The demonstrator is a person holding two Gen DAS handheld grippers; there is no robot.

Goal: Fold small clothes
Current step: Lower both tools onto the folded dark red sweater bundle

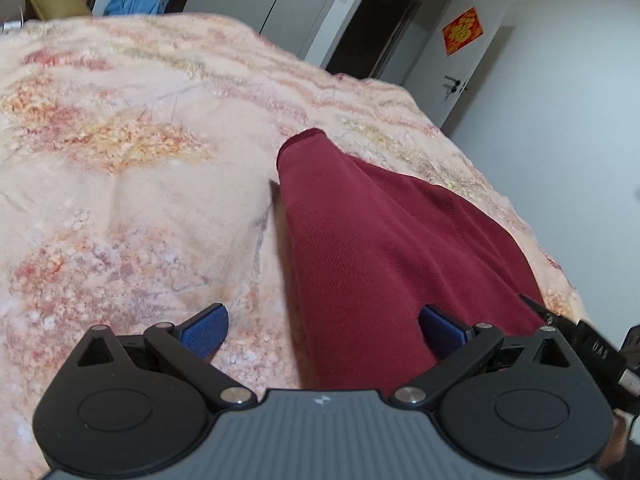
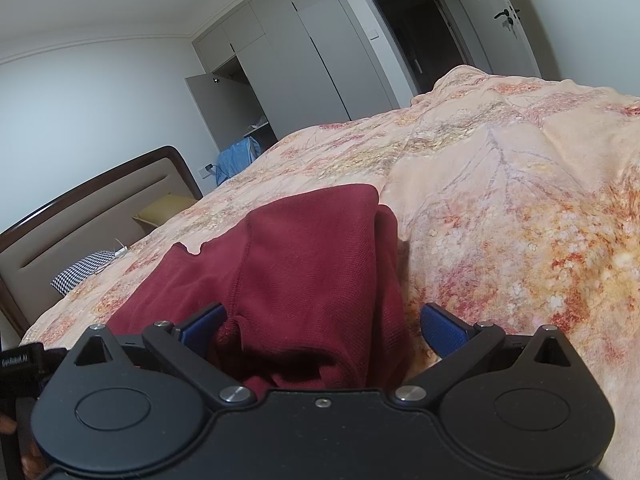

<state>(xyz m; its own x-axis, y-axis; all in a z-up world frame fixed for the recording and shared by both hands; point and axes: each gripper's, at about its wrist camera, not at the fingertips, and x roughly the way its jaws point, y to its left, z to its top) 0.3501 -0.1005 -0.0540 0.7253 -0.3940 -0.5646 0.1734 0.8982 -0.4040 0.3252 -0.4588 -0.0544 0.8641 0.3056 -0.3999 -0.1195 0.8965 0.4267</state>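
Cloth of a dark red garment lies on the bed, on a peach flowered cover, and it reaches straight away from both wrist cameras, so its long axis runs forward along the fingers of each pair of tongs. In the left wrist view the left tongs stand wide apart; the near end of the garment passes up between the two blue pads, closer to the right pad, while the left pad hangs over bare cover. I cannot tell if the cloth touches a pad there. In the right wrist view the right tongs are also spread wide, and a bunched, doubled part of the garment fills the gap, lying against the left pad; the right pad is over the cover, just beside the cloth edge. Neither pair is clamped on anything. The right tongs seem to have more cloth between the pads, so they look nearer to a grasp. In my judgement the next move asks each pair to close on its near edge and carry it forward toward the far end.
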